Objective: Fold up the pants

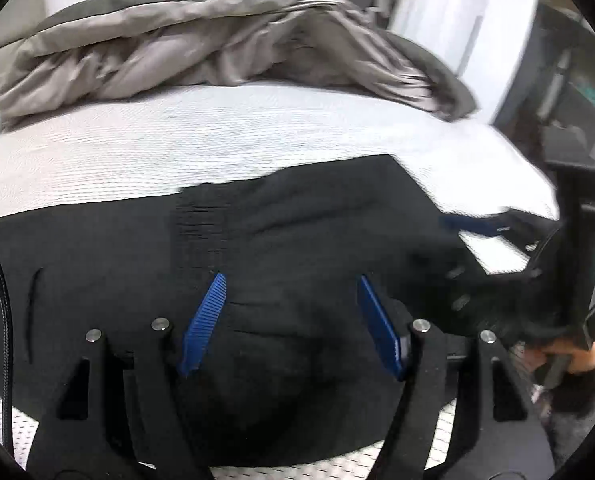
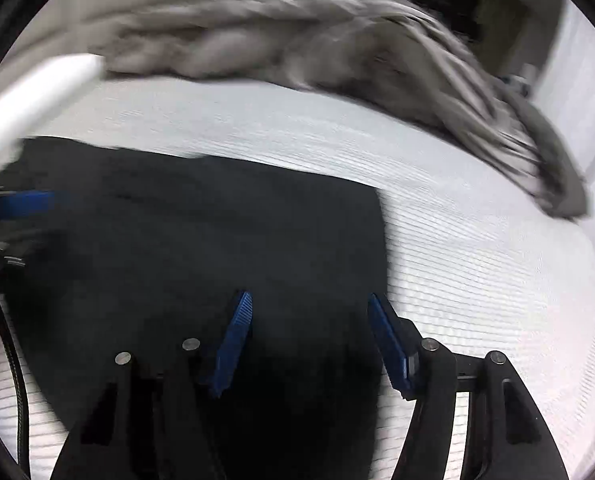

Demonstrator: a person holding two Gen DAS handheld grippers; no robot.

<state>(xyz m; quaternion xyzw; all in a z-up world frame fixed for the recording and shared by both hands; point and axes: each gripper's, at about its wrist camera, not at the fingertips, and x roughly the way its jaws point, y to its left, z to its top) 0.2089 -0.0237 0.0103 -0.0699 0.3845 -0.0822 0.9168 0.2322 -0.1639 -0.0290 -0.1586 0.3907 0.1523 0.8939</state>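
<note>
Black pants (image 1: 297, 232) flat on white mattress (image 1: 177, 148), grey duvet (image 1: 217, 40) behind (rumpled), left gripper (image 1: 291, 280) and right gripper (image 2: 309, 300) both spread wide, gripping nothing.

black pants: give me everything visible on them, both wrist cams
The pants are black, matte, soft-looking fabric, lying mostly flat on the white textured mattress, with shallow wrinkles and a ribbed patch in the left view. The right view shows a straight edge against the mattress. Both grippers, left and right, are over them, open, gripping nothing; contact unclear. The grey duvet lies apart.
</note>
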